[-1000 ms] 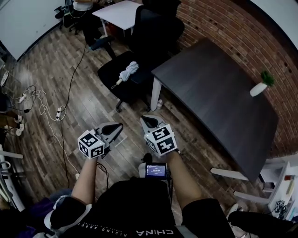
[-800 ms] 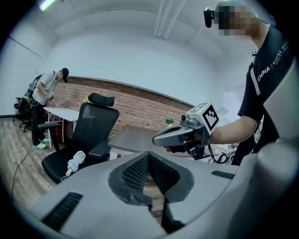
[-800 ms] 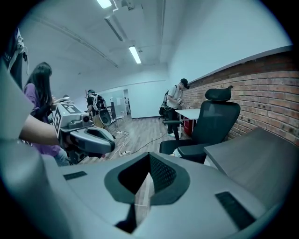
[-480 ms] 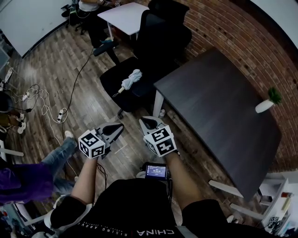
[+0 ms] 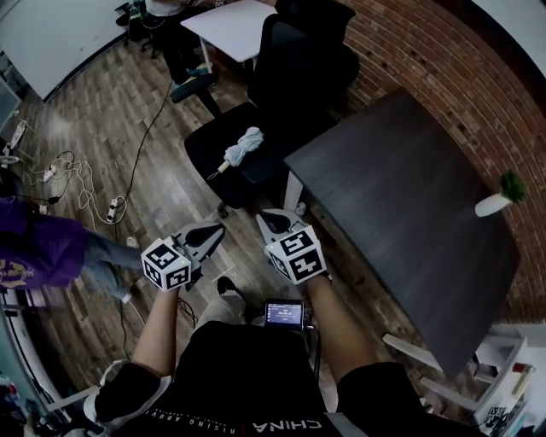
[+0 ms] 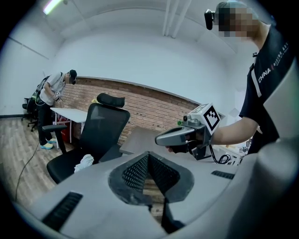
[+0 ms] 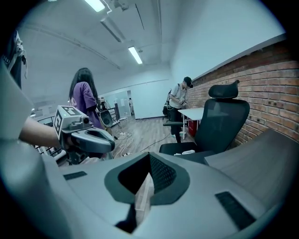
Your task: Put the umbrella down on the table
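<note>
I hold my left tool (image 5: 212, 231) and my right tool (image 5: 270, 218) side by side in front of me, both pointing ahead and a little downward over the wooden floor (image 5: 102, 111). In the left gripper view the two meshed pads of my left tool are pressed together at the tip with nothing between them. In the right gripper view the jaws of my right tool meet at the tip in the same way, also empty. The umbrella (image 5: 241, 147) is folded and white, and it lies on the seat of the black office chair (image 5: 294, 60) ahead of me, its handle end pointing off the seat's front edge. It is well apart from both tools. The dark tabletop (image 5: 401, 196) stands just to the right of that chair, beside the brick wall (image 5: 426, 51), and a small plant in a white vase (image 5: 498, 201) sits near its far right edge. A white table (image 5: 230, 19) stands farther back, behind the chair. Cables and a power strip (image 5: 109, 207) lie on the floor to my left, and a person in a purple top (image 5: 38, 252) is at the left edge of the head view.
</note>
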Tool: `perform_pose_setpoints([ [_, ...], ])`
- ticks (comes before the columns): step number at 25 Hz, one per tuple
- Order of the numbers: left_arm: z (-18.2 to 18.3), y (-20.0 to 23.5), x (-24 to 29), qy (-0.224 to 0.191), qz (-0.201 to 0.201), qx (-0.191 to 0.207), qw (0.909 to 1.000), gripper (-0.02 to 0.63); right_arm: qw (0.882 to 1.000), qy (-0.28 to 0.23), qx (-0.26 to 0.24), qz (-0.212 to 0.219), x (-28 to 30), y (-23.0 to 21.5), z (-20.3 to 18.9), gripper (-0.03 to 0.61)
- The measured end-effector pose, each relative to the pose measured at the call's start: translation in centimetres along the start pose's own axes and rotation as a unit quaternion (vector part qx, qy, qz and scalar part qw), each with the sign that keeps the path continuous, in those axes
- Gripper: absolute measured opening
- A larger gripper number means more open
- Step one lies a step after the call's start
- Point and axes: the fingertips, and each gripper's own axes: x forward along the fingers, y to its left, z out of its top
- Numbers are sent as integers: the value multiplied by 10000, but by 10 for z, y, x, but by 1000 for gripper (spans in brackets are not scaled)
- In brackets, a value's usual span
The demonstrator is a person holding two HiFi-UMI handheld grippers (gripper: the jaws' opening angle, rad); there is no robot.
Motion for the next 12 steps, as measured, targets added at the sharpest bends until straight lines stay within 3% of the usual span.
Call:
perform_pose_setpoints([
  [7,3,38,18,-27,-191,-56,9998,2,9998,70,32,-167,31,-20,12,6],
  [12,26,83,31,-115,-246,27,9996,2,9993,95,42,-346,59,-42,38,6],
])
